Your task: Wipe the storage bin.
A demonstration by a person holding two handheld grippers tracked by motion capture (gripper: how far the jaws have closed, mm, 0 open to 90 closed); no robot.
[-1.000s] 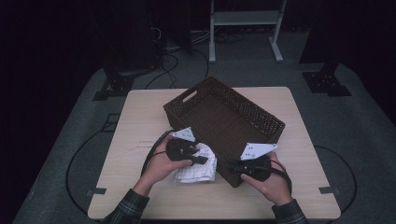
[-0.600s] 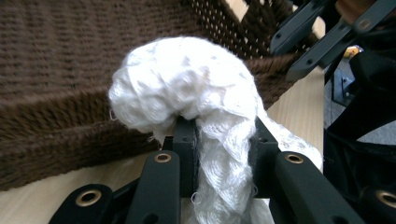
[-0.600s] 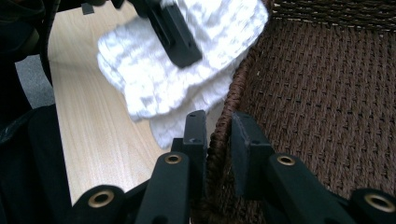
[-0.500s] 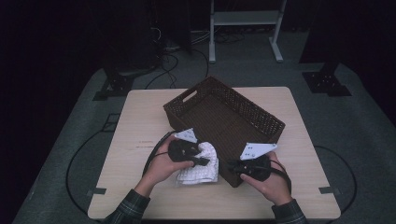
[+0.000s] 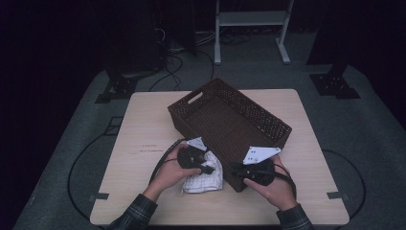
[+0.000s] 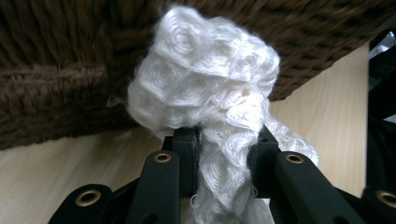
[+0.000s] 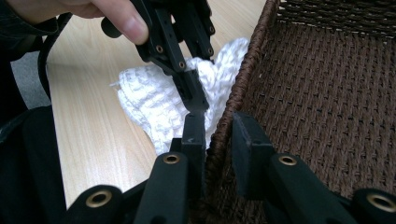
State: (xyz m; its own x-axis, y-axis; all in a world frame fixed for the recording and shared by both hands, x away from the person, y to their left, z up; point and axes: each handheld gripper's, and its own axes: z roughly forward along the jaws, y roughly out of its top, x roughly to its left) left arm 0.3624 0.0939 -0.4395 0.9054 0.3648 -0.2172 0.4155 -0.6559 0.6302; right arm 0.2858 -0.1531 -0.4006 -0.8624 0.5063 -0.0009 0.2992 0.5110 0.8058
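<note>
Cloth [image 6: 205, 102] in L gripper [image 6: 223, 149] fingers

We held the left tool [image 5: 206, 167] low in our left hand [image 5: 174, 167], its jaws pinched together on what lay between them. Our right hand [image 5: 273, 184] gripped the right tool [image 5: 238, 168], its jaws straddling a wall, one each side. Both forearms came in from the near edge, sleeves showing.
</note>
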